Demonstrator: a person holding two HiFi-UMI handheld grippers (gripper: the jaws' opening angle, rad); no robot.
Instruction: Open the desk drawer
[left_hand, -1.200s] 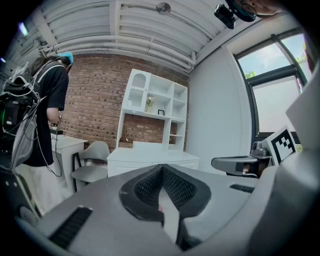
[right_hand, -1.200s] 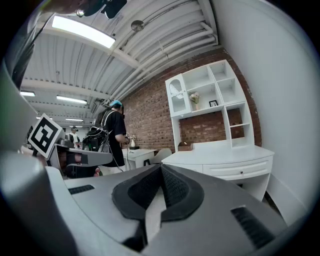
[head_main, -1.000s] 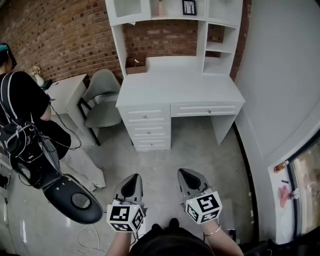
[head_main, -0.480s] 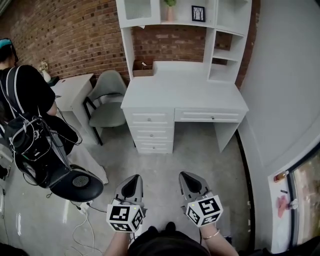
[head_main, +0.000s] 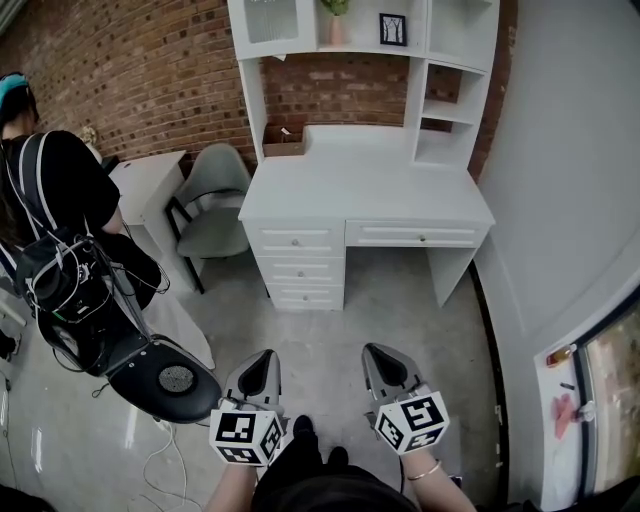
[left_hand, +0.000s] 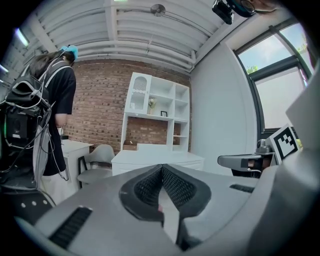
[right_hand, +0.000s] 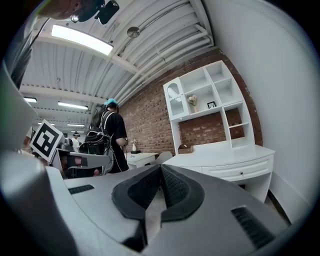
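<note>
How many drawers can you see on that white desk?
4, all on the white desk: top drawer, middle drawer, bottom drawer stacked in the left pedestal, and one wide drawer above the knee space at right. None looks hidden.

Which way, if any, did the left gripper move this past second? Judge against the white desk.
No: the left gripper keeps the same gap to the white desk.

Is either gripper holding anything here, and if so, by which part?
Nothing is held: the left gripper and right gripper are both shut and empty, away from the desk.
</note>
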